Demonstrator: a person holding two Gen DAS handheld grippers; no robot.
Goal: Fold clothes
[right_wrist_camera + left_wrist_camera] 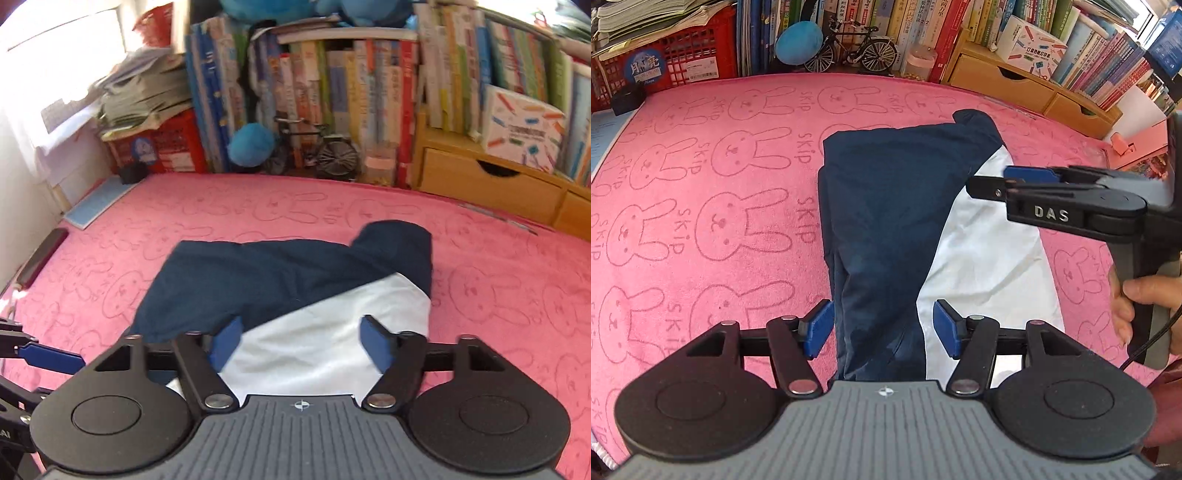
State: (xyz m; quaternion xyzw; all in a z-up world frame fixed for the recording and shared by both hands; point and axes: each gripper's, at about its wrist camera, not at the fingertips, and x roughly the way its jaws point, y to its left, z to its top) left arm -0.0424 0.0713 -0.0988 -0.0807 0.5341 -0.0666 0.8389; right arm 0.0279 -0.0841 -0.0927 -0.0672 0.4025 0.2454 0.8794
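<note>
Left gripper (882, 328) spread, empty, over near end of navy-and-white cotton garment (897, 206) lying part-folded on pink rabbit-print towel (701, 206), long axis running away. Right gripper (299, 343) likewise spread, over white half.

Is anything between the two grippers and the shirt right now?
Nothing visible. The left gripper hangs open right over the near end of the shirt, and the right gripper is open over its white part, with only bare pink blanket around.
</note>
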